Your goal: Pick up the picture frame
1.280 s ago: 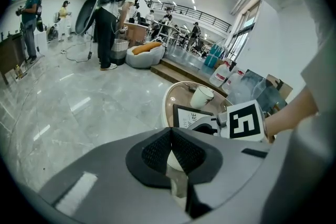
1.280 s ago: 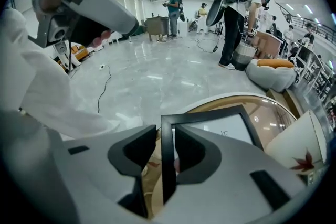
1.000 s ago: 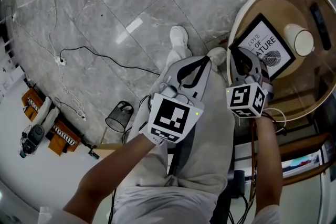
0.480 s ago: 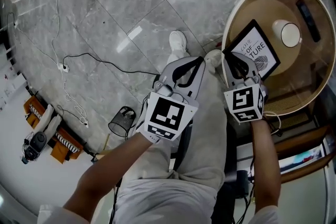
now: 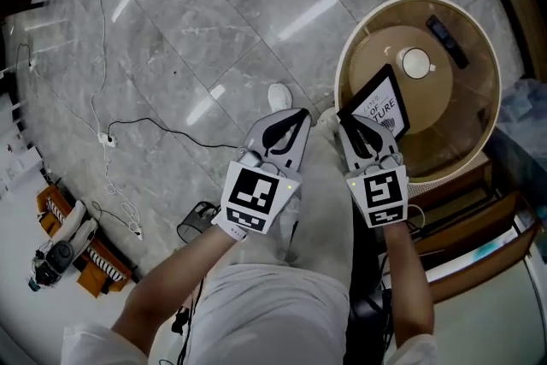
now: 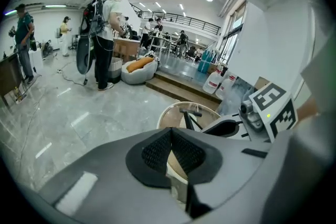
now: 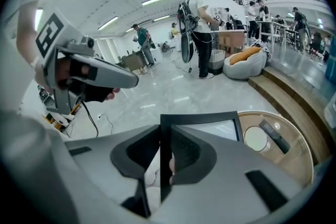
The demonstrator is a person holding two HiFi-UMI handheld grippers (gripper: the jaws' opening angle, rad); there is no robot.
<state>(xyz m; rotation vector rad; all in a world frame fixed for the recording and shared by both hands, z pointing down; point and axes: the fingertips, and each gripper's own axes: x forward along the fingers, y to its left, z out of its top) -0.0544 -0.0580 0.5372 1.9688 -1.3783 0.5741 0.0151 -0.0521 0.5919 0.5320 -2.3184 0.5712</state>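
The picture frame (image 5: 377, 104) is black with a white printed sheet, and it hangs tilted above the near rim of the round table (image 5: 483, 120). My right gripper (image 5: 357, 126) is shut on its near edge. In the right gripper view the frame (image 7: 206, 124) stands on edge, its left border pinched between the pads (image 7: 181, 152). My left gripper (image 5: 293, 117) floats to the left of the frame over the floor, shut with nothing in it. In the left gripper view its pads (image 6: 181, 150) meet, and the right gripper (image 6: 231, 127) shows beyond them.
A white cup (image 5: 416, 62) and a dark remote (image 5: 447, 41) lie on the table's glass top. Low shelves (image 5: 466, 231) stand at the lower right. A wire bin (image 5: 195, 220) and cables (image 5: 149, 128) lie on the marble floor. People (image 6: 107, 23) stand far off.
Both grippers have risen. The frame has come up off the table with the right gripper, which has rolled so that the frame stands more on edge.
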